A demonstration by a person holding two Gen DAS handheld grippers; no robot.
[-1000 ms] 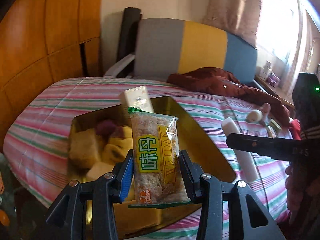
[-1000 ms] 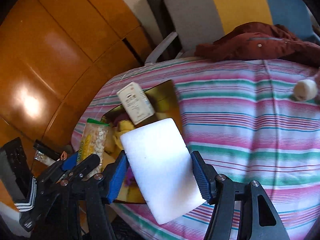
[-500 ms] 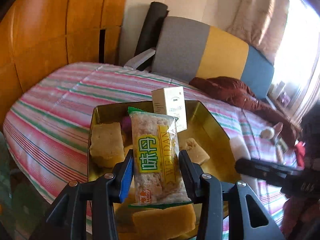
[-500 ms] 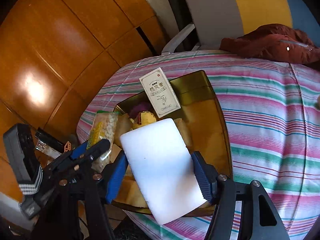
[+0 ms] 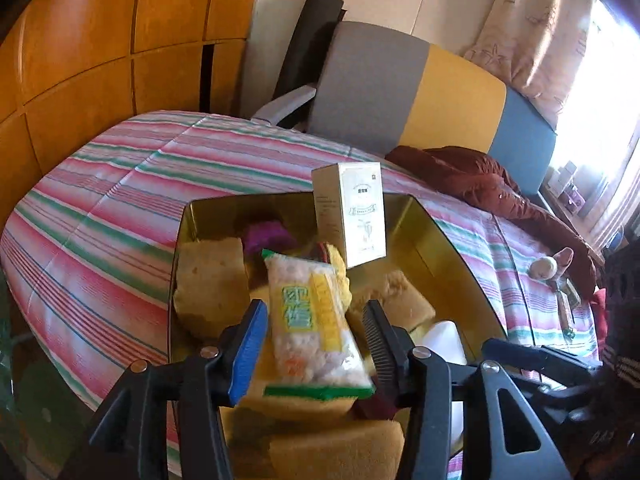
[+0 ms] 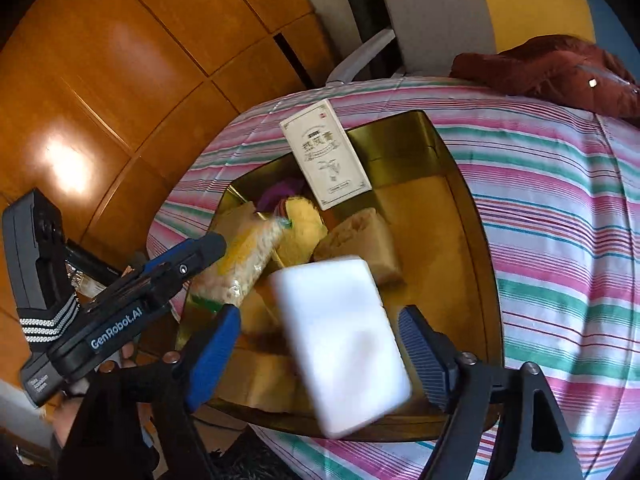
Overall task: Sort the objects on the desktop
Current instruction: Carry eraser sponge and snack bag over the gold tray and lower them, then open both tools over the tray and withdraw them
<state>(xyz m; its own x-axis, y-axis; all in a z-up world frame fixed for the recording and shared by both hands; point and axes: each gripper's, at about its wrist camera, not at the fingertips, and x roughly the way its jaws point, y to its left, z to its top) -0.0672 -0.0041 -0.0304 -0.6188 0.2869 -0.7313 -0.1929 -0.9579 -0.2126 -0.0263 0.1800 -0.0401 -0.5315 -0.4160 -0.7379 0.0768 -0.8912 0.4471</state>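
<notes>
One gold metal tray (image 6: 472, 216) sits near the corner of the striped tablecloth (image 6: 560, 208), and both grippers hang over it. The left gripper (image 5: 316, 334) has just been opening: its pads stand clear of the one snack packet (image 5: 310, 326), which lies tilted between them over the sponges. The right gripper (image 6: 320, 350) has also just been opening, and the one white foam block (image 6: 344, 344), blurred, sits between its pads without touching either.

In the tray lie several yellow-brown sponges (image 5: 210, 280), at least four, plus one purple item (image 5: 266, 234) at the back. One cream carton (image 6: 326, 158) stands leaning on the tray's far rim.

Beyond the tray, a maroon garment (image 6: 552, 72) lies at the far edge of the cloth, before one chair (image 5: 400, 92) in grey, yellow and blue. Wooden panelling (image 6: 100, 80) closes off the left side. The cloth to the right of the tray is bare.
</notes>
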